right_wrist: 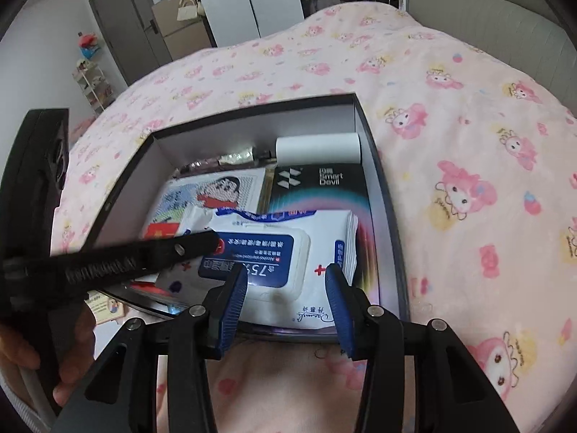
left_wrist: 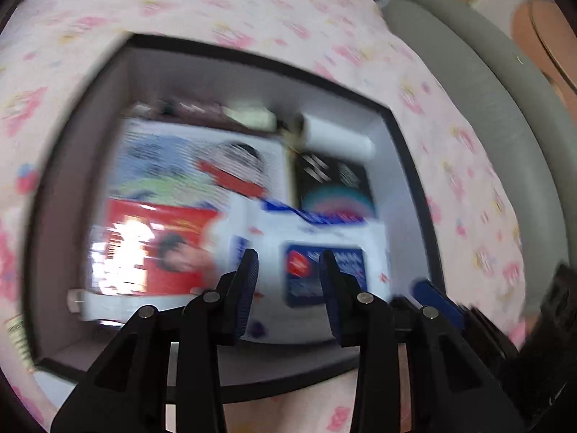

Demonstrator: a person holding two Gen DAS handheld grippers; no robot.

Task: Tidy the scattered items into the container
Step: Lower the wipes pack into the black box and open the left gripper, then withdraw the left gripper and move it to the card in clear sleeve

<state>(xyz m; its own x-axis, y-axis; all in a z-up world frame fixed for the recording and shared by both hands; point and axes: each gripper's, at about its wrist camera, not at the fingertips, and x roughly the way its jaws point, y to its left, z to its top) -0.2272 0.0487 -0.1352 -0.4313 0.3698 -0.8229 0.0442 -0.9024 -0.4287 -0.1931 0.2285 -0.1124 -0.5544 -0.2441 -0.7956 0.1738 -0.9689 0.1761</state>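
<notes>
1. The left gripper (left_wrist: 288, 281) hangs over the near part of the box (left_wrist: 83, 166), jaws apart with nothing between them; its view is blurred by motion. In the right wrist view it reaches in from the left, its tip above the wipes pack.
2. The right gripper (right_wrist: 286, 299) sits at the near edge of the box (right_wrist: 387, 213), jaws spread and empty, the wipes pack showing in the gap between them.
3. The box is a dark-rimmed, pale-walled open carton resting on a pink cartoon-print blanket (right_wrist: 468, 144).
4. At the left of the box lies a red packet (left_wrist: 162, 249), partly glared out, with a white cartoon sheet (right_wrist: 216, 191) behind it.
5. In the middle, on top of the others, lies the wipes pack (right_wrist: 288, 252), white with a blue label and a flip lid, its print upside down to the right camera.
6. At the right, a black carton (right_wrist: 317, 184) marked "Smart Devil" lies flat, partly under the wipes pack.
7. Behind it, in the far right corner, a white roll (right_wrist: 317, 148) lies on its side.
8. Along the back wall are small items too blurred to name.
</notes>
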